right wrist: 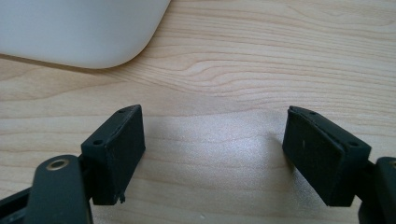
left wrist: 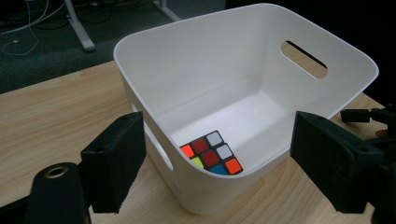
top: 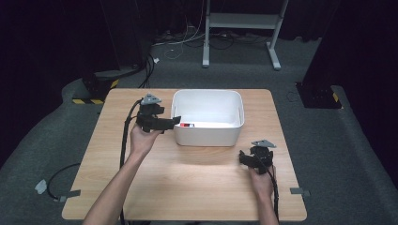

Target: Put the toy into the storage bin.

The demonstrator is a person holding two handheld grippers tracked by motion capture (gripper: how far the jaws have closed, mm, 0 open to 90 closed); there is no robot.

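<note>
We log one puzzle cube (left wrist: 211,153) inside the white bin (top: 233,133) at the table's (top: 187,187) far edge, left claw (top: 174,122) and right claw (top: 243,157) both gaping, empty.

Smooth white plastic bin (left wrist: 224,74); matt wood table (right wrist: 261,60).

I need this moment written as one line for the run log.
left gripper: open, at bin rim | right gripper: open, over wooden table | colourful puzzle cube: inside white plastic bin
</note>
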